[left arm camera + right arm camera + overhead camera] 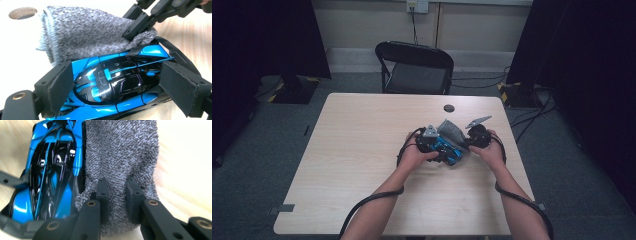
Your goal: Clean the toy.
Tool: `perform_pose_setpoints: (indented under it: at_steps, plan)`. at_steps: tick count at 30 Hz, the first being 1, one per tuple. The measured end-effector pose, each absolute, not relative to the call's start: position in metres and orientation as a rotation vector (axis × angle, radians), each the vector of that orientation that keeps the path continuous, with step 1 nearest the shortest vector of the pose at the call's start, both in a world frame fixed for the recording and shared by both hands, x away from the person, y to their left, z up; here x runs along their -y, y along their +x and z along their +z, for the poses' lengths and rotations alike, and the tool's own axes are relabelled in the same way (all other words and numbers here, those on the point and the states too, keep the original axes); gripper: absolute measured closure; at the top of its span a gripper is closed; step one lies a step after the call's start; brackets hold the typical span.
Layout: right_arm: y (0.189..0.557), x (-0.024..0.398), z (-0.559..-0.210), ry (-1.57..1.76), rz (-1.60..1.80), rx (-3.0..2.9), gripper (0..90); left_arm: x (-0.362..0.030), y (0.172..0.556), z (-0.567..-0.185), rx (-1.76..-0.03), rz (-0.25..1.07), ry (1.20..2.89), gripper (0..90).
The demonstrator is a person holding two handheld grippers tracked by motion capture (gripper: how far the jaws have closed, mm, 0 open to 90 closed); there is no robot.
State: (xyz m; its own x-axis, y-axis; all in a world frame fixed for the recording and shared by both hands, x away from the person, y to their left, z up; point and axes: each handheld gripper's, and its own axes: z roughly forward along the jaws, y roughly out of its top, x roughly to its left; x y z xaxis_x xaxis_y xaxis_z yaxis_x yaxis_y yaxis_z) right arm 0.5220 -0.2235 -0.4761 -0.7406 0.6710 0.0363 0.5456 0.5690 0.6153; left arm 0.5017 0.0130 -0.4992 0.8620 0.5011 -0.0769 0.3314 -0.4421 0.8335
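While the blue toy car [112,85] lies on the tabletop [362,145], the left hand-held gripper [112,87] squeezes it from both sides. A grey cloth [120,157] lies right beside the car, touching it. The right hand-held gripper [117,200] is pinched nearly closed on the cloth's edge. A small round hole [449,108] sits in the tabletop behind the car.

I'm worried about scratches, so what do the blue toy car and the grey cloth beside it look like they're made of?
Blue toy car: likely hard plastic, possibly painted metal, with a glossy blue and black finish; sharp light reflections show on its roof. Grey cloth: soft looped terry, like a towel or microfibre; its fuzzy mottled pile bunches where the right gripper pinches it.
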Motion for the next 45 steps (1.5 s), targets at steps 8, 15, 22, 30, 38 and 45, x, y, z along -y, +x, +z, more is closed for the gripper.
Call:
perform_pose_setpoints:
  at_steps: [8,15,22,30,38,45]
  plan:
    - [0.51,0.237,-0.476,1.028,0.921,-2.601,75.7,-0.013,0.502,-0.499,-0.608,0.222,2.074,12.4]
    - [0.494,0.248,-0.476,1.029,0.933,-2.598,75.6,-0.013,0.502,-0.498,-0.611,0.223,2.079,12.4]
    - [0.478,0.26,-0.474,1.023,0.914,-2.607,75.4,-0.013,0.502,-0.498,-0.611,0.22,2.082,12.5]
    - [0.464,0.275,-0.471,1.044,0.892,-2.604,75.4,-0.012,0.502,-0.497,-0.609,0.223,2.089,12.5]
    - [0.454,0.301,-0.464,1.136,0.925,-2.524,75.2,-0.012,0.503,-0.495,-0.63,0.213,2.101,13.6]
    - [0.454,0.31,-0.445,1.157,0.961,-2.477,75.2,-0.01,0.504,-0.489,-0.606,0.2,2.123,17.3]
